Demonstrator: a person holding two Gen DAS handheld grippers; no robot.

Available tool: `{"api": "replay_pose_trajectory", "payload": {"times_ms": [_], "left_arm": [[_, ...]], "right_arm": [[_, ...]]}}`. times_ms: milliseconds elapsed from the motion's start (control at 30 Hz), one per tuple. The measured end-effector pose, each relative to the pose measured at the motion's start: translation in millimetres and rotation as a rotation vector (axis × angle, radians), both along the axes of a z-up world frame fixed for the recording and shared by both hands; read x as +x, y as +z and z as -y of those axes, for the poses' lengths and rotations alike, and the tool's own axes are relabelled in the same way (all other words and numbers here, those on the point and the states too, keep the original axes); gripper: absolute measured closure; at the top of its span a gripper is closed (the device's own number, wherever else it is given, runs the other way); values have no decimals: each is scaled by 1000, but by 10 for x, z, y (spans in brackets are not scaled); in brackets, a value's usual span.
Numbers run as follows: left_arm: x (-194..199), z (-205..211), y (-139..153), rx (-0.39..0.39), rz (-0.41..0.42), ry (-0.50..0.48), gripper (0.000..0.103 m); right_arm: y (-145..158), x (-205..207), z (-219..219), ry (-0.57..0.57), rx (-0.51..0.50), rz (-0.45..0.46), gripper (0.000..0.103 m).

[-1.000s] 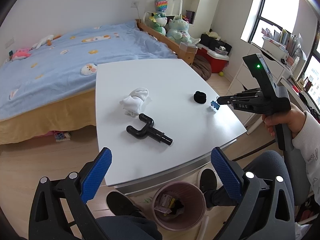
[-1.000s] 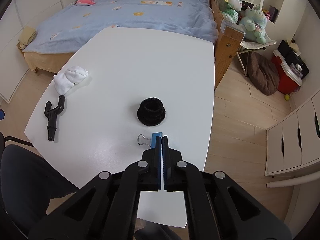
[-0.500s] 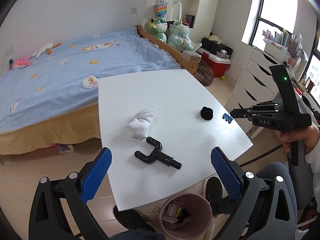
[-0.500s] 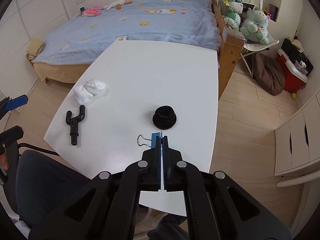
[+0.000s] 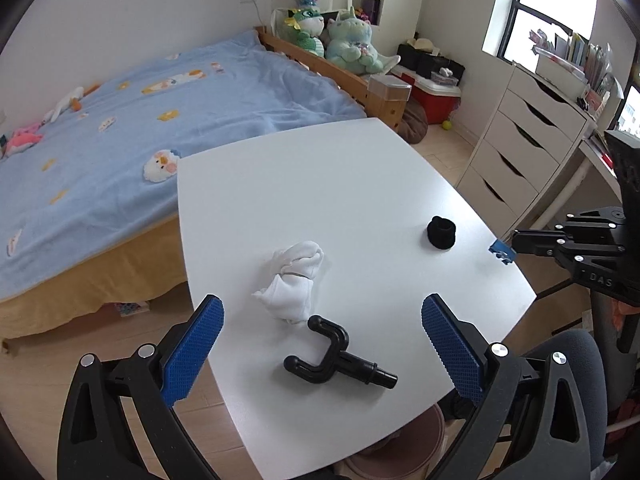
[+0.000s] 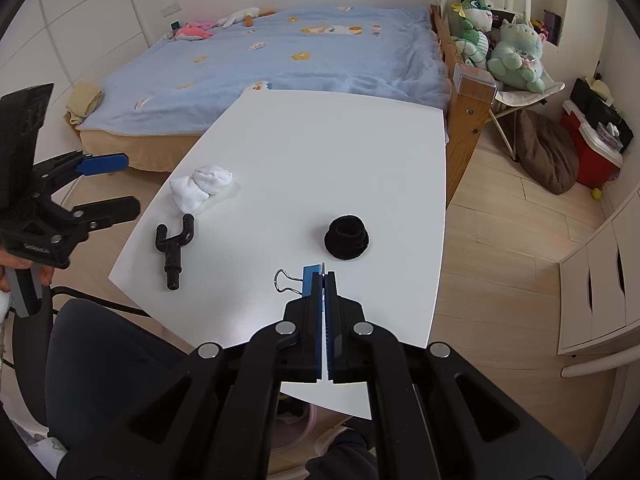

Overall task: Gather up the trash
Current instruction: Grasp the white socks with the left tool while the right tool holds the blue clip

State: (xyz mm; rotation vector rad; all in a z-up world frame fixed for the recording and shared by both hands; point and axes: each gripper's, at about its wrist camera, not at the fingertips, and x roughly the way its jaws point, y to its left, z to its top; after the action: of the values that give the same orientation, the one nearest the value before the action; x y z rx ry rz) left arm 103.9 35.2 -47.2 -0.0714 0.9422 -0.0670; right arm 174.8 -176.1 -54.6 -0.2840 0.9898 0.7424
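My right gripper [image 6: 324, 277] is shut on a blue binder clip [image 6: 309, 283], whose wire handle sticks out to the left. In the left wrist view that gripper [image 5: 514, 242] holds the clip [image 5: 501, 251] just above the right edge of the white table [image 5: 320, 184]. On the table lie a white balled sock [image 5: 294, 280], a black plastic hook [image 5: 336, 354] and a black scrunchie [image 5: 440, 233]. My left gripper [image 5: 323, 314] hangs open above the table's near corner, holding nothing. A pink bin [image 5: 400, 454] shows partly under the table edge.
A blue-covered bed [image 5: 140, 120] runs behind the table. White drawers [image 5: 532, 148] stand at the right, with a red cooler [image 5: 434, 94] and a brown beanbag [image 6: 546, 152] on the floor. A dark chair seat [image 6: 100, 352] sits beside the table's near edge.
My left gripper drew back and to the left, so the bin slid mostly under the table edge. The right gripper rose a little, still shut on the clip.
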Motion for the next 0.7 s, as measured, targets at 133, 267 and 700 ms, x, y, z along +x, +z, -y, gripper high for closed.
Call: {"api": "replay_pose_trajectory", "payload": {"times_ms": [133,267,700], "left_arm": [[212,-20,-167,21,-66,1,8],[353,-20,-326,64,-123,-2,8],[527,-85,-552,41,-190,20,51]], "right_arm": [[2,-4,8,0,2,-2,102],[-12,-16,5,5,1,-8,102],[-34,-13,26,5,-3,-13,102]]}}
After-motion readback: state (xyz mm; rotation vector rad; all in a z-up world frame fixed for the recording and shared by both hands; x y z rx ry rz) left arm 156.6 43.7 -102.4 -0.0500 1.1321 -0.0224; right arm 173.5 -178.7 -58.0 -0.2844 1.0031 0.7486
